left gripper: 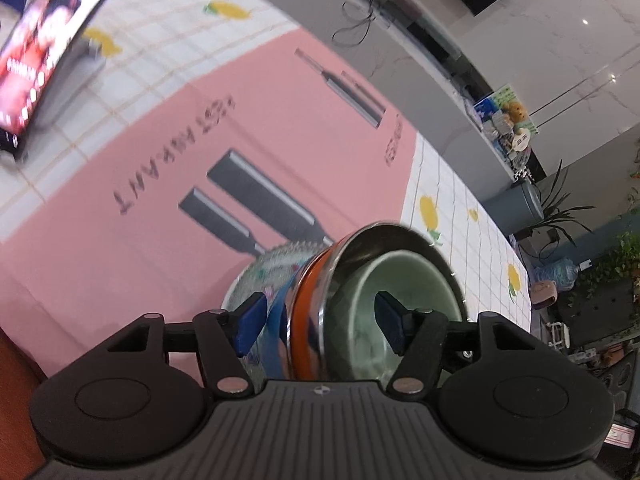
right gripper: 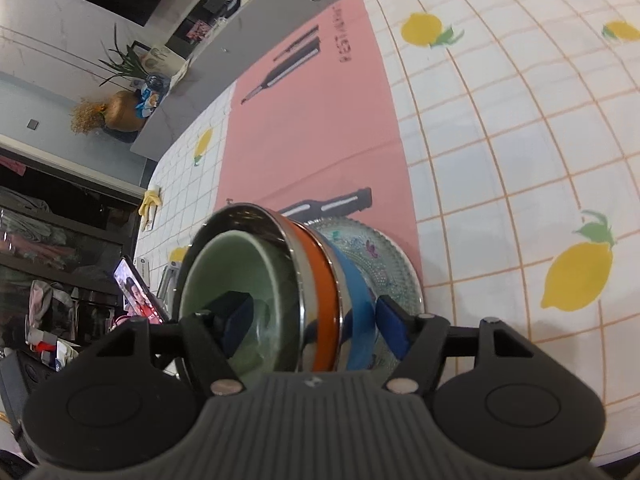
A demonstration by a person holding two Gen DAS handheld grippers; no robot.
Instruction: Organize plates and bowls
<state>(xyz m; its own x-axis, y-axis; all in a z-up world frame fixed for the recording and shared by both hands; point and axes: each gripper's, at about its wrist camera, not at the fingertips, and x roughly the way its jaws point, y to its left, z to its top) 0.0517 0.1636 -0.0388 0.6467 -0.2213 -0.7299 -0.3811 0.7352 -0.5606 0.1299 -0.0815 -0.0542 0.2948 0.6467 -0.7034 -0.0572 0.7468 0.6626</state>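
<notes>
A glazed green bowl (left gripper: pixel 404 280) nests in steel bowls on a beaded glass plate (right gripper: pixel 360 248); left gripper (left gripper: pixel 320 320) and right gripper (right gripper: pixel 316 328) straddle the stack's rims, jaws parted, pads not pressing.

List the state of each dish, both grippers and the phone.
Green bowl: nested inside steel bowl.
Steel bowl: stacked, orange-banded.
Blue bowl: beneath steel bowl.
Glass plate: bottom of stack.
Left gripper: open, straddling stack.
Right gripper: open, straddling stack.
Phone: screen lit.
</notes>
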